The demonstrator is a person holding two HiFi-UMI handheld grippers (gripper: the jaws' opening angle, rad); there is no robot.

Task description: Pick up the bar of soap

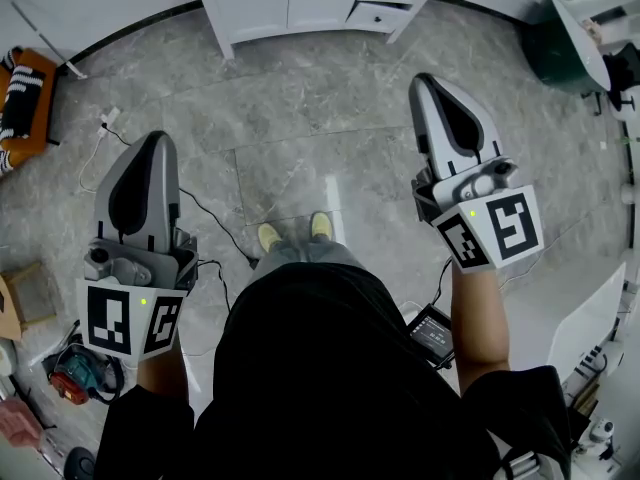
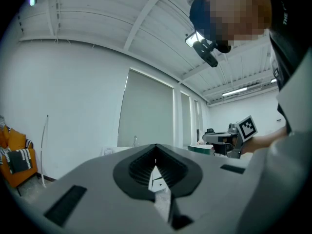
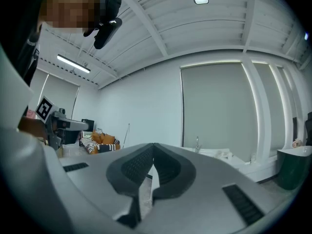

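Room: grey marble floor (image 1: 300, 138) under you, with white walls and a ribbed white ceiling in both gripper views.
Far edge of the floor: a white cabinet (image 1: 290, 3) with two doors and two drawers stands against the wall.
Left edge of the floor: an orange chair (image 1: 25, 93) with a striped cushion; a red tool (image 1: 75, 378) lies nearer you on that side.
Far right corner: a dark green tub (image 1: 560, 53), partly behind a white panel.
Middle of the floor: a thin black cable (image 1: 215, 223) runs from the left edge toward your yellow shoes (image 1: 270, 236).
Left tongs (image 1: 155, 136): you hold them out over the floor at your left, tips pointing away from you. Their own view shows the tips pressed together with nothing between them.
Right tongs (image 1: 428, 78): you hold them out at your right, a little further forward than the left pair and well apart from it. The tips meet and nothing is held.
Your right hip: a small black box (image 1: 432, 333) with a screen, just beside your forearm.
Bar of soap: you cannot tell where it is; none of the three views shows it, and neither pair of tongs touches it.
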